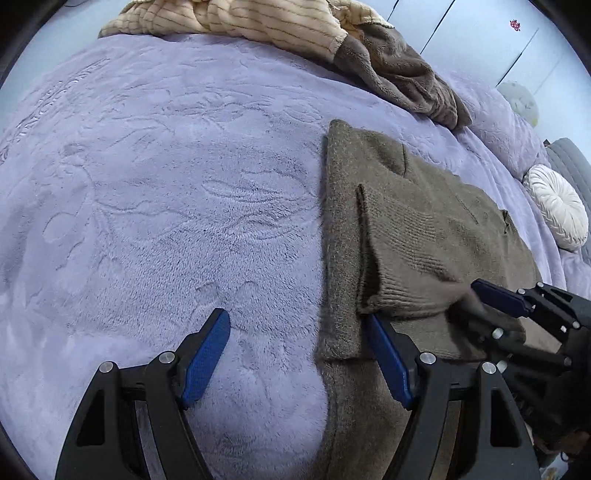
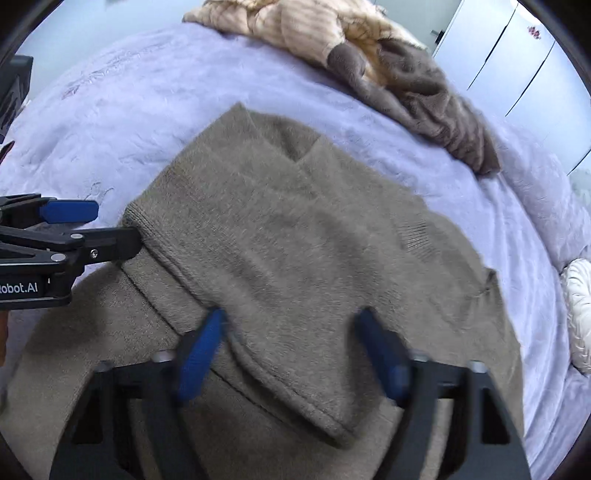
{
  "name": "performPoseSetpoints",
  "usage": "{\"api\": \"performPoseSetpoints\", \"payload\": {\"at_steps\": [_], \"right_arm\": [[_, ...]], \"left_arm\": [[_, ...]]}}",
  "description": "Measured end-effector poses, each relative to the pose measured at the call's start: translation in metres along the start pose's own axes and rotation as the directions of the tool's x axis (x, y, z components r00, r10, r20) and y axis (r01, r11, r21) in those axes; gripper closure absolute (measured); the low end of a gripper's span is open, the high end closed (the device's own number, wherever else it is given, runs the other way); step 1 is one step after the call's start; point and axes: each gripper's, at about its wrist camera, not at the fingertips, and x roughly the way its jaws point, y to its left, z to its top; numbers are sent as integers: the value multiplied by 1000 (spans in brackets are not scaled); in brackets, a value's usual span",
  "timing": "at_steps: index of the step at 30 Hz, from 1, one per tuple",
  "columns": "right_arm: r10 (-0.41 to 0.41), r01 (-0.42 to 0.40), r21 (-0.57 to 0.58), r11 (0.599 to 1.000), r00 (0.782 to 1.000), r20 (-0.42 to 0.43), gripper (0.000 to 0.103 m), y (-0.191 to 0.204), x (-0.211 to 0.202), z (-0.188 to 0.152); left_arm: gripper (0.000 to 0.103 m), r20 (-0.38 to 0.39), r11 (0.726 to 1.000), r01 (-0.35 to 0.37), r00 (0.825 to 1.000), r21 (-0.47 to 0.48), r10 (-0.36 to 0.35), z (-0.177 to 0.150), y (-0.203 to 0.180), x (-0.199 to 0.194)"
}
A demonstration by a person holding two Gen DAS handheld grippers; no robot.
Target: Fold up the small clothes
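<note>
Lavender fleece bedspread [image 1: 166,206], white wardrobe doors [image 2: 517,62] behind.

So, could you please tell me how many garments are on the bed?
3: a grey-brown knitted sweater beneath the grippers; a cream striped garment and a brown fleece garment heaped at the far edge. Others may be hidden.

Black linkage grippers, blue ribbed fingers [image 1: 205,360], silver screws.
</note>
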Motion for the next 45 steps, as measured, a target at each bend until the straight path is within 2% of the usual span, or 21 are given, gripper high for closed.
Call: {"api": "performPoseSetpoints", "payload": {"at_steps": [1, 2, 4, 7, 10, 12, 14, 17, 20, 23, 24, 25, 26, 28, 30, 32, 34, 39, 41, 42, 45], "right_arm": [[26, -26, 25, 999, 1000, 1, 71, -2, 1, 1], [16, -17, 62, 998, 1000, 18, 82, -6, -3, 2], [-24, 12, 173, 985, 997, 72, 86, -24, -16, 0], [-72, 11, 453, 891, 991, 117, 88, -77, -36, -25], [-90, -11, 741, 671, 991, 96, 88, -139, -43, -81], [-30, -65, 882, 468, 996, 89, 83, -175, -36, -131], [35, -98, 943, 318, 995, 92, 53, -193, -29, -167], [66, -181, 959, 218, 983, 170, 40, -201, -33, -196], [98, -251, 945, 211, 967, 235, 40, -206, -31, -194], [109, -217, 960, 175, 974, 200, 45, -220, -18, -188], [120, -217, 963, 159, 973, 199, 57, -222, -17, -189], [125, -228, 961, 159, 970, 210, 89, -226, -17, -188], [117, -231, 955, 186, 970, 212, 92, -229, -19, -182], [69, -209, 936, 284, 978, 197, 92, -229, -31, -174], [48, -129, 933, 337, 992, 120, 92, -230, -29, -179], [82, -75, 952, 298, 995, 52, 88, -235, -16, -200], [103, -161, 963, 217, 985, 141, 81, -238, -19, -219], [164, -251, 929, 272, 963, 212, 47, -217, -29, -218], [174, -257, 922, 289, 961, 213, 46, -210, -27, -212], [172, -252, 926, 280, 962, 210, 46, -210, -25, -211], [163, -267, 942, 203, 958, 237, 46, -217, -19, -213]], "left_arm": [[26, 5, 1000, -4, 1000, 11, 4, -1, -2, 0], [26, 6, 1000, -6, 1000, 18, 6, 1, -5, 0], [26, 3, 1000, -4, 1000, 20, 4, 3, -6, 1], [25, -1, 1000, -7, 1000, 26, 7, 5, -6, 4], [24, 2, 999, -13, 1000, 40, 13, 4, -8, 5], [24, 3, 999, -20, 1000, 44, 20, 4, -9, 6], [23, 3, 999, -25, 1000, 46, 25, 4, -9, 7], [23, 2, 998, -34, 999, 48, 34, 6, -12, 10], [23, -3, 998, -45, 999, 51, 45, 6, -14, 11], [23, -10, 997, -57, 998, 49, 58, 8, -16, 12], [23, -11, 997, -60, 998, 49, 60, 8, -17, 12], [23, -11, 997, -60, 998, 50, 61, 9, -17, 12], [23, -11, 997, -62, 998, 51, 62, 9, -17, 13], [23, -18, 997, -63, 998, 49, 64, 11, -17, 14], [23, -40, 998, -56, 998, 27, 57, 18, -17, 12], [23, -33, 1000, -25, 999, 6, 25, 32, -17, 8], [23, -17, 1000, 16, 1000, 11, -16, 51, -19, 8], [23, -86, 998, 55, 995, 13, -53, 97, -30, 43], [49, -93, 997, 73, 993, -4, -73, 106, -32, 50], [89, -102, 994, 112, 988, -3, -112, 110, -34, 51], [94, -86, 987, 159, 984, 14, -157, 115, -35, 42]]}}
